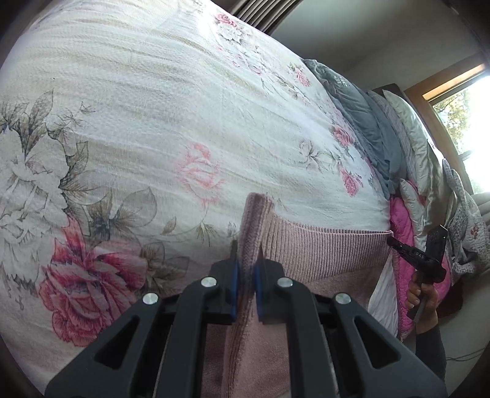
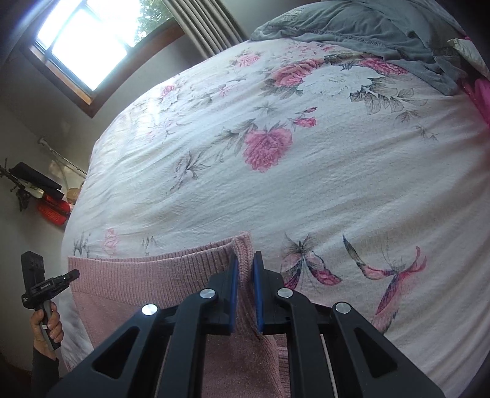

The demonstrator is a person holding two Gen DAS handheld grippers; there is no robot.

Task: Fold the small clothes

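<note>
While both grippers were clamped on the pink knit garment [image 1: 321, 248], the left gripper [image 1: 246, 260] pinched one corner of its ribbed hem between the blue pads [image 1: 234, 275], and the right gripper [image 2: 244, 269] pinched the opposite corner the same way. Between the two, the ribbed edge ran taut and roughly straight, with the body of the knit hanging back toward and beneath the grippers. Just ahead of the fingertips lay the floral bedspread [image 1: 153, 107]; whether the hem was touching it or held just above could not be told.

Progress, as judged: early. The garment was gripped at two corners and spread, but no completed fold showed; the fold-over and laying flat looked still to be done.

Not resolvable: garment type and shape, since everything below the hem was cut off behind the gripper bodies; sleeves unseen. Beyond the bedspread, grey bedding [image 2: 352, 21] was piled at the far end. Each view caught the other gripper's handle in a hand [image 1: 421, 297] at the frame edge.
</note>
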